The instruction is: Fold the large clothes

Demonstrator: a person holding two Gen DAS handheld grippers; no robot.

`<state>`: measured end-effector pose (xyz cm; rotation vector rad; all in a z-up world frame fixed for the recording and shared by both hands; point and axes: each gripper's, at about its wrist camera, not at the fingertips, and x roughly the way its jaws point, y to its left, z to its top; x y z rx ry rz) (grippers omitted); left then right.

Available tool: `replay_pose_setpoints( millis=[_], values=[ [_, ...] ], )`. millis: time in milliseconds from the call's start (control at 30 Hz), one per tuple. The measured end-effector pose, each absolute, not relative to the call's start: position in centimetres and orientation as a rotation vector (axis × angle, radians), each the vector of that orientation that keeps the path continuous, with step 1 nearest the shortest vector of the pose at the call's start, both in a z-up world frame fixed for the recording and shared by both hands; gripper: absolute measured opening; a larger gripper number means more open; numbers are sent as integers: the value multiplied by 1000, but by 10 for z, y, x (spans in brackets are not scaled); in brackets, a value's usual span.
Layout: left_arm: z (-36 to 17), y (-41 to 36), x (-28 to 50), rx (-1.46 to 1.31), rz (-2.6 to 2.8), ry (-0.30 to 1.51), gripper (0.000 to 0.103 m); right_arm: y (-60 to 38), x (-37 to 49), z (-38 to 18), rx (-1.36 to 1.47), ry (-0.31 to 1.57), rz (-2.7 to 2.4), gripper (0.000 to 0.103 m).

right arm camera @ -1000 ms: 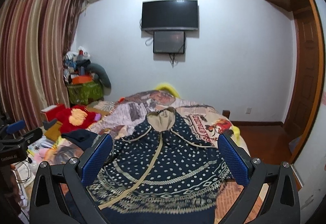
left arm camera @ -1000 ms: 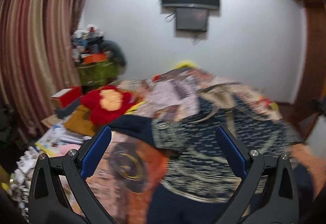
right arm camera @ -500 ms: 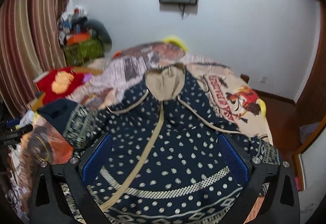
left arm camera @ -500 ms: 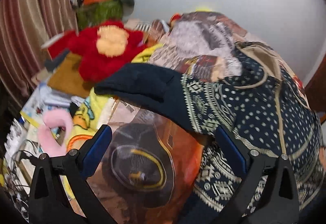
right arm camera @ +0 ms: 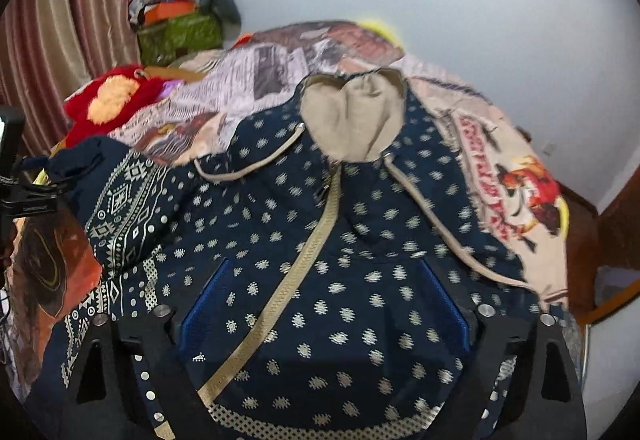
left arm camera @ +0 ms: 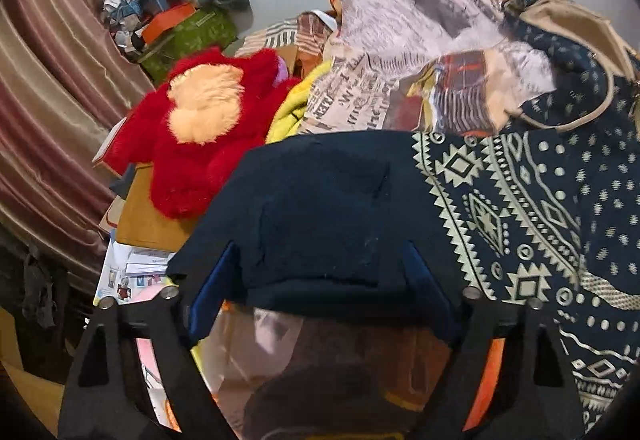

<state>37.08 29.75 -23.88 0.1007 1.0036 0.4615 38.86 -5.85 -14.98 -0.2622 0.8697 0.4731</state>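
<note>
Left wrist view: the left gripper (left arm camera: 320, 272) has its blue fingers (left arm camera: 212, 288) apart, jaws just closing in on the plain navy cuff (left arm camera: 316, 208) that lies between them, not yet pinched as far as can be seen. The sleeve runs off toward 3 o'clock into the patterned hoodie (left arm camera: 560, 200).

In the right wrist view, the right gripper (right arm camera: 324, 304) also stands wide, jaws just narrowing, straddling the hoodie's chest beside the tan zip (right arm camera: 316, 248); the cloth sits between the pads, but whether they touch it is unclear.

The hoodie lies face up and spread on the bed (right arm camera: 500, 160), hood (right arm camera: 356, 116) at 12 o'clock, one sleeve out at 9. No fold shows yet; by the look of it, the sleeves and body all remain to be folded.

A red plush (left arm camera: 200, 128) at 10 o'clock and a heaped green box (left arm camera: 188, 36) beyond crowd the bedside, close to the cuff but not on it.
</note>
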Motion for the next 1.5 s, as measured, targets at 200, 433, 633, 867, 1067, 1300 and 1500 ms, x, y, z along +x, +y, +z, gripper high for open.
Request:
replay_pose_setpoints(
  millis=[200, 433, 633, 867, 1067, 1300, 1500],
  values=[
    [-235, 306, 383, 73, 469, 989, 49, -50, 392, -164, -248, 922, 512, 82],
    [-210, 308, 384, -4, 438, 991, 21, -47, 388, -168, -274, 942, 534, 80],
    [-156, 283, 376, -36, 356, 917, 19, -54, 385, -149, -247, 932, 550, 80],
    [-103, 220, 382, -41, 219, 844, 19, -75, 375, -120, -204, 914, 558, 80],
    [-99, 132, 405, -7, 76, 853, 19, -110, 358, -96, -206, 905, 554, 80],
    [-154, 49, 424, -56, -85, 970, 19, -159, 344, -81, -184, 936, 505, 80],
    [-198, 16, 419, -30, -130, 1069, 25, -176, 339, -93, -180, 982, 489, 80]
  ],
)
